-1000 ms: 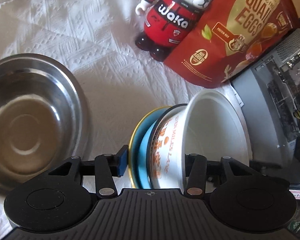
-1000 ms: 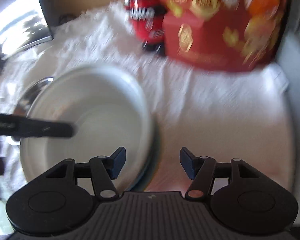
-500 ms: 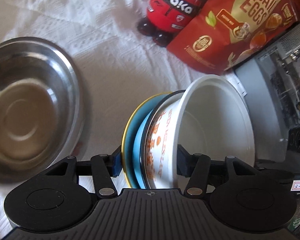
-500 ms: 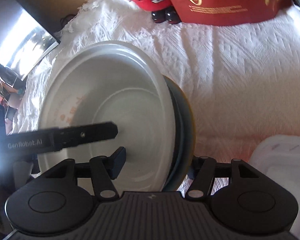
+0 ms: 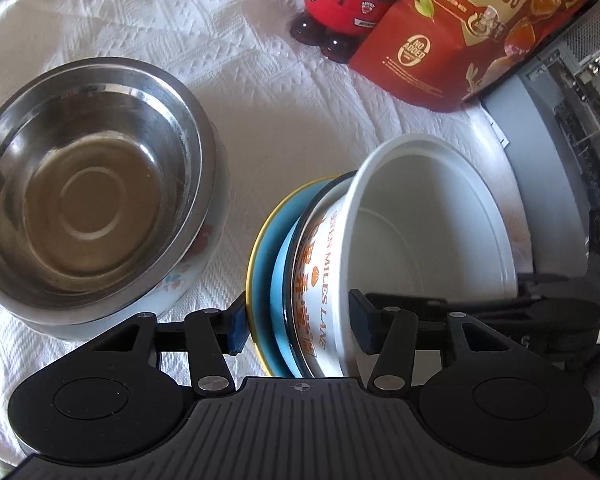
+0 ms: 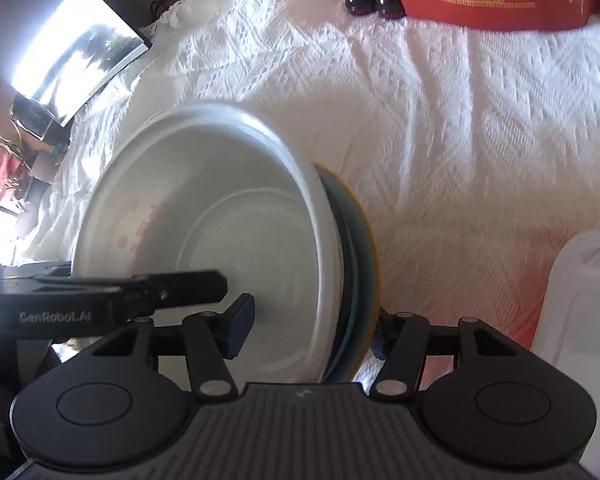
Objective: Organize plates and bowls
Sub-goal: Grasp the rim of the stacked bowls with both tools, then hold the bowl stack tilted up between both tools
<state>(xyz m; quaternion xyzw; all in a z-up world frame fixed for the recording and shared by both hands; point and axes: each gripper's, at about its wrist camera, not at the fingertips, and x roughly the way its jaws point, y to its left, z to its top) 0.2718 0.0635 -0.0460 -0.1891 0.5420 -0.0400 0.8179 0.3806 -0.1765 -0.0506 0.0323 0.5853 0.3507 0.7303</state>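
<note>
My left gripper [image 5: 298, 326] clamps tilted white bowl [image 5: 428, 216] plus blue plate [image 5: 265, 264], jaws just closing; right gripper [image 6: 312, 330] likewise; steel bowl [image 5: 88, 196] at 9 o'clock.

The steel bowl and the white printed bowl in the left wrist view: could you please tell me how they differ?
The steel bowl sits upright on the white cloth; the white printed bowl is tipped on its side, nested against a blue plate. The steel bowl is bare shiny metal inside; the white printed bowl is white with orange lettering outside. The steel bowl stands free; the white printed bowl sits between jaws. Both are round and empty.
</note>
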